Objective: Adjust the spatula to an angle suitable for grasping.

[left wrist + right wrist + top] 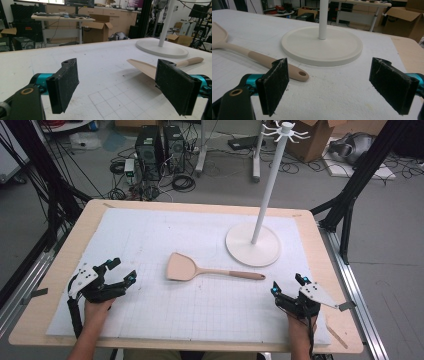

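Note:
A beige spatula (200, 269) lies flat on the white gridded mat (150, 240), blade to the left, handle pointing right with a hole at its end (302, 74). A white hook stand (252, 244) rises from a round base behind it. My left gripper (119, 271) rests open near the front left, its jaws wide apart with nothing between them; the spatula blade (142, 68) lies just past its right jaw. My right gripper (288, 285) sits open at the front right, the spatula handle (262, 58) running behind its left jaw and the stand's base (322, 46) ahead.
The wooden table (320, 250) edges frame the mat. Black frame posts (350, 195) stand at both sides. Computers and cables (155, 150) and cardboard boxes (320, 137) lie on the floor beyond the far edge.

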The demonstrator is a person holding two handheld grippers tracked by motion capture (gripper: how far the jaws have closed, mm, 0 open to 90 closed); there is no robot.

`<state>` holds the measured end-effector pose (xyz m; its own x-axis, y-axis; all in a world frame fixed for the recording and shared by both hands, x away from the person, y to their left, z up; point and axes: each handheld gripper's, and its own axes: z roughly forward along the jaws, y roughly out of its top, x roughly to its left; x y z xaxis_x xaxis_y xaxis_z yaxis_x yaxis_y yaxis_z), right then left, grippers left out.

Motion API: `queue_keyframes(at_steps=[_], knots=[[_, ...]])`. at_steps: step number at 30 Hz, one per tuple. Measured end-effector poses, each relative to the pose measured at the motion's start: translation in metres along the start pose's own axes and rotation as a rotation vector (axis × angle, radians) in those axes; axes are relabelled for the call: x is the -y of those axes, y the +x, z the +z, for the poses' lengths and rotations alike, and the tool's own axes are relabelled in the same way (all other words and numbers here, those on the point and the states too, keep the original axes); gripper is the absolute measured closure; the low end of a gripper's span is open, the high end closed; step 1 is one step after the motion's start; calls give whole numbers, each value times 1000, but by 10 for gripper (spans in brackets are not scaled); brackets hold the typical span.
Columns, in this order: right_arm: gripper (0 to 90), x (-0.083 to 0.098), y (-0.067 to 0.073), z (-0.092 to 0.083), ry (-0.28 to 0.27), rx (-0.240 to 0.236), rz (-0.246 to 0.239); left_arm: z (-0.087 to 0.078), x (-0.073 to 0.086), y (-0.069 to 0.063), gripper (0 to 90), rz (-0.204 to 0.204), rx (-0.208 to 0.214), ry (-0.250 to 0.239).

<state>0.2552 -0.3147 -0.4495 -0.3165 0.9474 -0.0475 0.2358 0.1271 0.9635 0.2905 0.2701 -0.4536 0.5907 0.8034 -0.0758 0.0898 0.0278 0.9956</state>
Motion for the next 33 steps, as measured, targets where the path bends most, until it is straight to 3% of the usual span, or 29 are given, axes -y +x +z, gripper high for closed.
queue_keyframes(at_steps=[29,31,33], knots=[[152,0,0,0,2,3,-13,0,-1,0,196,-21,-20,-2],[152,0,1,0,1,0,-2,2,-3,1,193,-45,-5,14],[152,0,0,1,1,-1,-7,7,-16,-6,203,-12,42,27]])
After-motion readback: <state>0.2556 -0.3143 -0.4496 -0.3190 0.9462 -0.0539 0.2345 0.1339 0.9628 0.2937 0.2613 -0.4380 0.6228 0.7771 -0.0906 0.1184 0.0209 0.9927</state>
